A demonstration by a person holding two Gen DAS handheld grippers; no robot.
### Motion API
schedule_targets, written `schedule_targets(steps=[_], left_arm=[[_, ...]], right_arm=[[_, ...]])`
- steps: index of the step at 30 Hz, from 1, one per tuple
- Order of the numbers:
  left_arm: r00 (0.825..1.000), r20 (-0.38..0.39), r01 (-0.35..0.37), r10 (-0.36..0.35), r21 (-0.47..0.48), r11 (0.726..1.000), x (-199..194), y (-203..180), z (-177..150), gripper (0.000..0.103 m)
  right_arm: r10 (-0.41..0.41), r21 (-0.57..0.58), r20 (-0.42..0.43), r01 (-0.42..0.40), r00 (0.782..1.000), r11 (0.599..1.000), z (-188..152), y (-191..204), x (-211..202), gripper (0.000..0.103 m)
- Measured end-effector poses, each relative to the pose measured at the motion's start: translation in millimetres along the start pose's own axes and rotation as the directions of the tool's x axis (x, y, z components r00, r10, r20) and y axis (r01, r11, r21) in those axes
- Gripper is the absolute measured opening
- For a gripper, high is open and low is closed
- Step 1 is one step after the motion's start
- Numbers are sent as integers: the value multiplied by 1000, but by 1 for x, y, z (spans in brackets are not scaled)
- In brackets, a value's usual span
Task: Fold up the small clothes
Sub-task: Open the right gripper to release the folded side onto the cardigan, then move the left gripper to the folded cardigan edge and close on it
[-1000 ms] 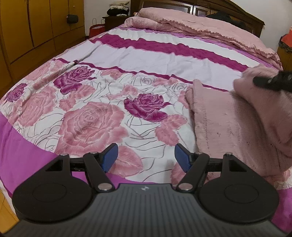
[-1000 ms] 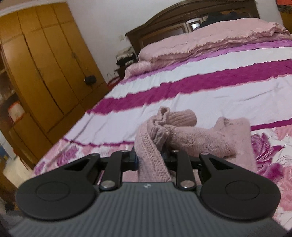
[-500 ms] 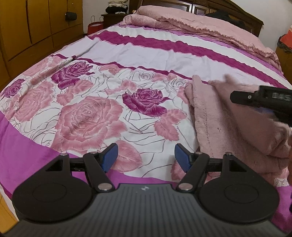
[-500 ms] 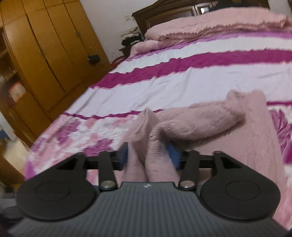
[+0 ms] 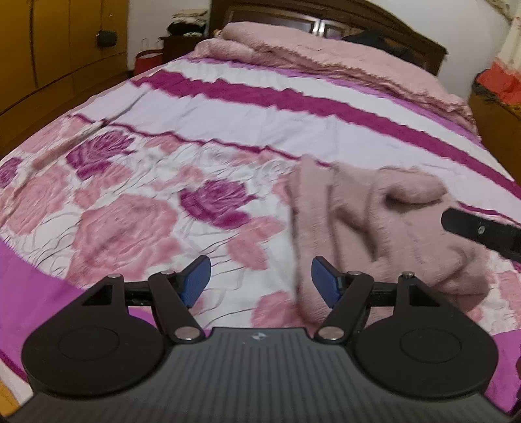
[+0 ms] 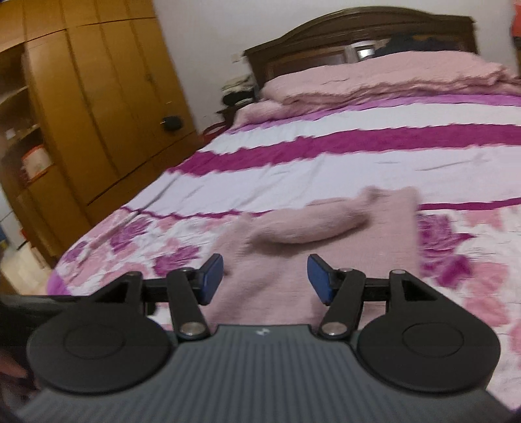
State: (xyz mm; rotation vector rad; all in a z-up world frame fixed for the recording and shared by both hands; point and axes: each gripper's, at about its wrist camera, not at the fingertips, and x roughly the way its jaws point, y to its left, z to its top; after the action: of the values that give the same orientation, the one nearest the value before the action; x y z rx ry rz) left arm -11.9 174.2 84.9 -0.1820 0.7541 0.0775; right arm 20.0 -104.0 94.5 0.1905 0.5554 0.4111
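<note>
A small pink knit sweater (image 5: 374,224) lies on the flowered bedspread (image 5: 136,208), with one sleeve folded across its body (image 6: 312,224). My left gripper (image 5: 260,283) is open and empty, hovering over the bedspread just left of the sweater's near edge. My right gripper (image 6: 265,278) is open and empty, just above the near part of the sweater (image 6: 293,276). A black part of the right gripper's body (image 5: 482,232) shows at the right edge of the left wrist view, over the sweater.
A folded pink blanket (image 5: 325,61) lies at the head of the bed by the dark wooden headboard (image 6: 358,42). A wooden wardrobe (image 6: 81,97) stands along the left side. A bedside stand with clothes (image 5: 185,29) is at the far left corner.
My right gripper has let go of the sweater sleeve, which now lies across the sweater body, and has opened and drawn back. My left gripper has shifted slightly towards the sweater.
</note>
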Motion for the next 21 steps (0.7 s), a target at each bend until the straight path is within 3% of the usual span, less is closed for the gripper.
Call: schedule_targets(steps=[6, 11, 21], left_arm=[[997, 19, 80, -81, 36, 996, -2, -29, 11, 75], [993, 44, 104, -112, 147, 984, 9, -66, 29, 75], [984, 71, 130, -161, 329, 935, 62, -116, 45, 75]], right_arm=[[-92, 133, -8, 92, 996, 987, -7, -45, -9, 61], [-150, 185, 4, 147, 989, 972, -12, -68, -12, 61], [-154, 270, 2, 148, 988, 952, -16, -99, 1, 61]])
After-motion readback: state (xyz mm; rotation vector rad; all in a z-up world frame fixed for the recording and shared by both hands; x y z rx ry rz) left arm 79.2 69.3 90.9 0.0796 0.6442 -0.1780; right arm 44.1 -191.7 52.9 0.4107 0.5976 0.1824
